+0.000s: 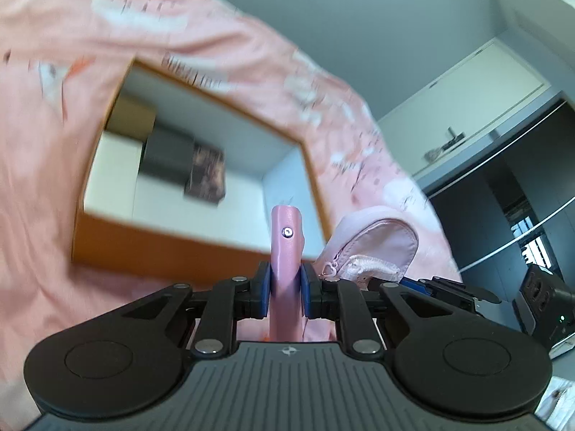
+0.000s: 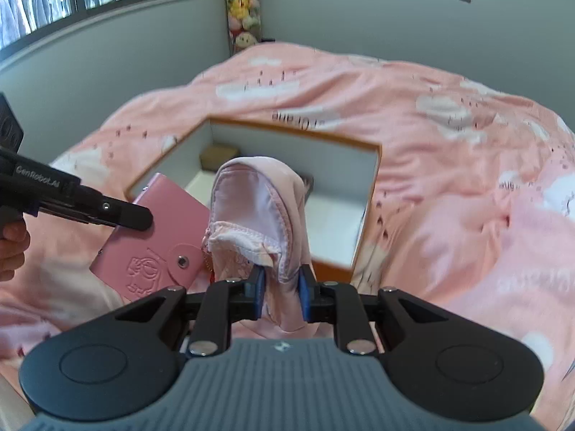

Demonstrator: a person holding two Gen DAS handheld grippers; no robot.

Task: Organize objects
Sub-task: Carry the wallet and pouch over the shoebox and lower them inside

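Item, left gripper (image 1: 285,289): blue pads pressed onto a pink wallet (image 1: 286,248), held edge-on and upright, presumably so it can be slid into a narrow gap. Its embossed face and snap tab are shown in the right wrist view.

Item, right gripper (image 2: 282,289): pads pinched on a soft pink pouch (image 2: 257,215), which is bunched and drooping; its zipper pull hangs at the lower left.

Item, orange box (image 1: 161,251): set open on the pink bedspread (image 2: 449,179), just beyond both held things. A dark packet (image 1: 187,165) and a brown carton (image 1: 131,116) are lodged in its far corner; the near floor is bare, judged room enough for both items. The near wall is to be cleared first.
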